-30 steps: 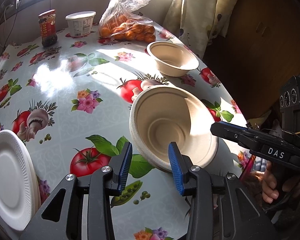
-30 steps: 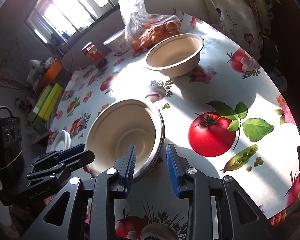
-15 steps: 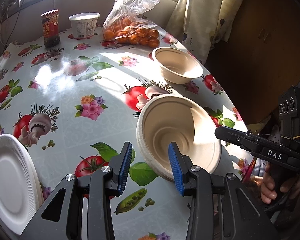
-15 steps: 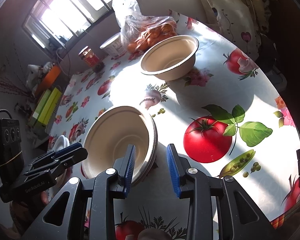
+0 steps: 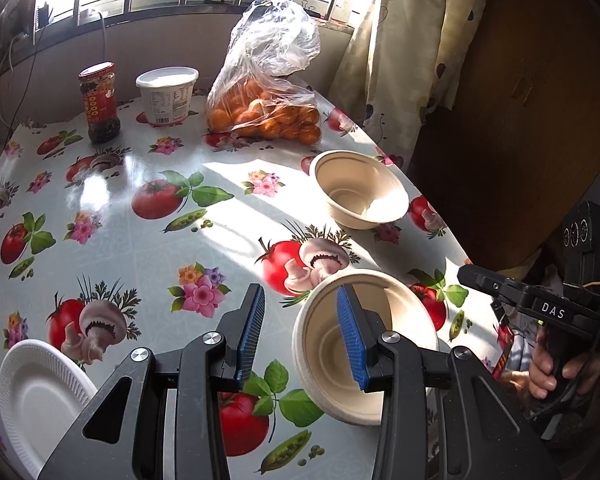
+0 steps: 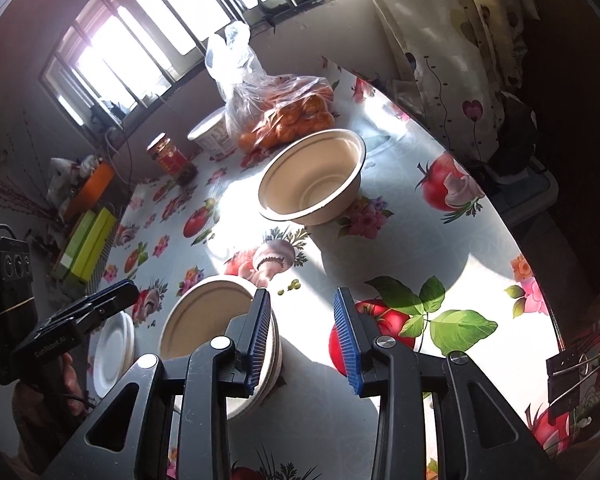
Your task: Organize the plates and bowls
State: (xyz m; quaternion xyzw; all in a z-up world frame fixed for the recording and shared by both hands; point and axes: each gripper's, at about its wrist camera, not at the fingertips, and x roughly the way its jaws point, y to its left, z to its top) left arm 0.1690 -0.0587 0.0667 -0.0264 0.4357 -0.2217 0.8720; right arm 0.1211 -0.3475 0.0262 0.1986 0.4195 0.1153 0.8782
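My left claw [image 5: 300,338] hides part of the near bowl [image 5: 404,308]. The white plate [image 5: 32,396] runs off the picture's edge. The label on the tub [image 5: 167,98] is too small for me to read.

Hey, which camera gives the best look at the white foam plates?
The left wrist view. There the white foam plates lie open at the table's near left edge, cut only by the frame edge. In the right wrist view they are small, dim and partly hidden behind the left gripper.
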